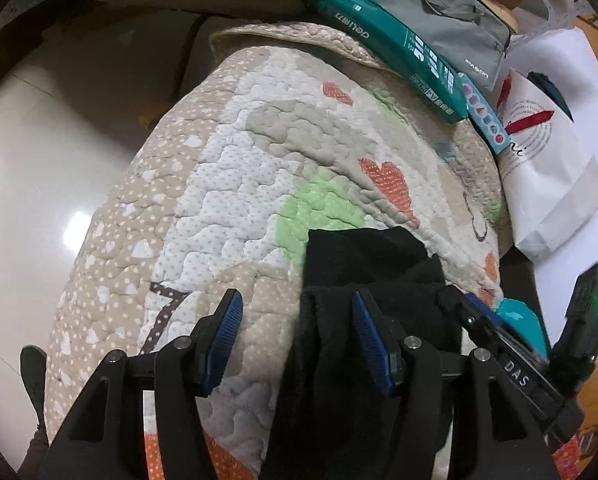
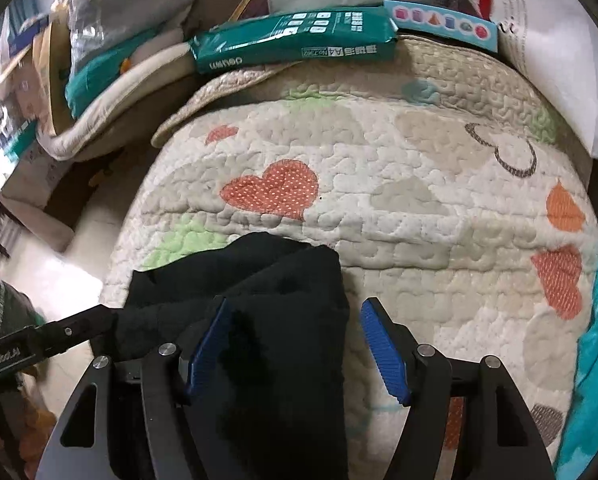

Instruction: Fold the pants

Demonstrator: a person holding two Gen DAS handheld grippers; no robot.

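- The black pants (image 2: pixel 259 320) are seen lying bunched on a quilted patterned mat (image 2: pixel 399 208), near its front edge, with a folded-over layer on top.
- The left tool (image 1: pixel 297 320) is held with its jaws apart; the dark fabric lies against the inner blue pad (image 1: pixel 365 336) on one side, while the other pad stands over bare quilt. No pinch on the cloth is seen.
- The right tool (image 2: pixel 295 332) is likewise spread; the pants lie between its pads and over the left one, but they are not squeezed.
- Both tools appear to have let go of a fold just laid, so the step in hand is judged to be the release and settling of that fold.
- To do it well, the tools should be drawn back without dragging the top layer, since fabric resting on a pad could be pulled along.
- The fold's edges should then be checked for alignment; the heap looks lumpy, so smoothing is probably needed before another fold.
- The teal paper pack (image 2: pixel 295 40) and grey bag (image 1: pixel 447 12) at the far side lie well apart from the work.
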